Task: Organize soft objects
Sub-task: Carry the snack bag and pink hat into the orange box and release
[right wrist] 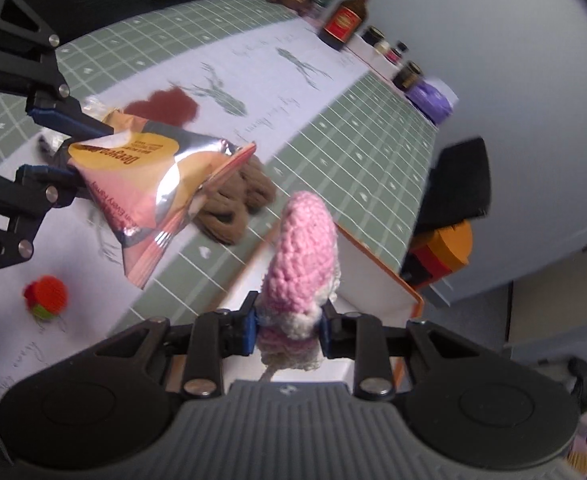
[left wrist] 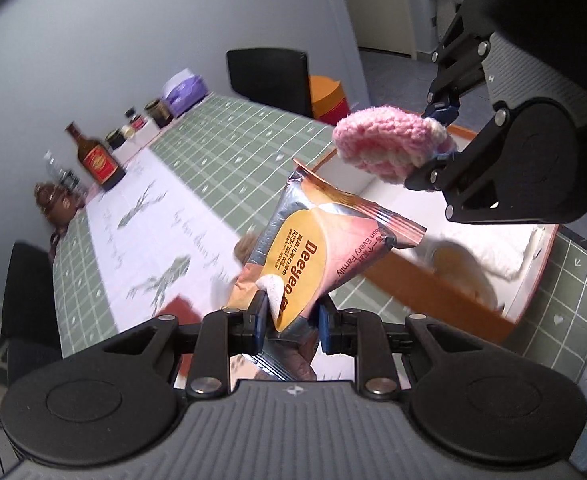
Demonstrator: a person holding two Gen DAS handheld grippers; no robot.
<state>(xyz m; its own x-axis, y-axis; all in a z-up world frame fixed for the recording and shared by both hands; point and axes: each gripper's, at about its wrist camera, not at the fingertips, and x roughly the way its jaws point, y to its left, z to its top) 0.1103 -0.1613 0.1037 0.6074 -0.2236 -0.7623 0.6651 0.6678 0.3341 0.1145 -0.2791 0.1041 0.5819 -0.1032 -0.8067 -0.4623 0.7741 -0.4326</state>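
Left wrist view, left gripper (left wrist: pixel 289 318) fingers clamped on a foil snack packet (left wrist: pixel 321 248) raised above the counter (left wrist: pixel 221 148), right gripper (right wrist: pixel 287 326) fingers pinching a pink crocheted piece (right wrist: pixel 303 240) over the orange-edged box (right wrist: pixel 377 280), brown gloves (right wrist: pixel 237 204) and red knitted ball (right wrist: pixel 45 296) on the counter at left.

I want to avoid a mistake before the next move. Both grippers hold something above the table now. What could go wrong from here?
The left gripper pinches only the low corner of the foil packet, so the smooth, dangling packet might slip out. The right gripper holds the pink crochet piece by its end; it could sag or snag on the rim of the orange box. The two grippers are close together and might collide above the box.
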